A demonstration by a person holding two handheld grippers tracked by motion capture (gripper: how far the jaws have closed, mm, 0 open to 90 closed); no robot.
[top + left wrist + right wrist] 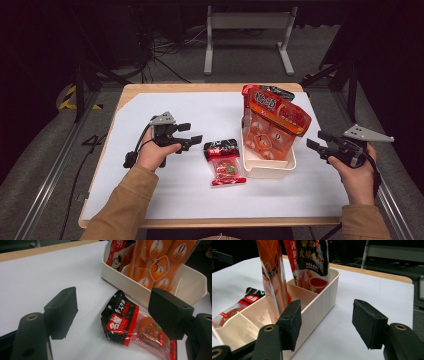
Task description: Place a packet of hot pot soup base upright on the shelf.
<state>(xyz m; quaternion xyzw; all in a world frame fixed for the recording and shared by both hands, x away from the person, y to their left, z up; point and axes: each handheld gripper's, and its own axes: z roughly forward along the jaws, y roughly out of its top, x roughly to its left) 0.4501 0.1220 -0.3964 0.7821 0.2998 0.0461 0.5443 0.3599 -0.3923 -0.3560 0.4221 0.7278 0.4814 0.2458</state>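
Currently catalogued, by position from each gripper:

Left gripper (192, 139): held in left hand (157, 152), jaws apart, nothing between the pads; pointed toward the small snack packet.

Small snack packet (225, 162), black and red top with clear lower half showing an orange-red piece: lying flat on white table cover (165, 195), just ahead of the left gripper's jaws and apart from them; in the left gripper view (130, 326) seen between the two pads, nearer the right-hand one, untouched.

Cream divided tray (280, 170): beyond the packet from the left gripper, just beside it; near the right gripper, off its jaw tips. In the right gripper view (322, 302) close in front of the left-hand pad, partitions visible inside.

Large orange pouch (275, 125): standing tilted in the tray, leaning over its far end; in the left gripper view (155, 262) behind the tray wall.

Red-and-black sauce pouch (312, 262): upright in the tray's far compartment, ahead of the right gripper.

Right gripper (319, 140): held in right hand (357, 175), jaws wide apart and empty, aimed at the tray's side, not touching it.
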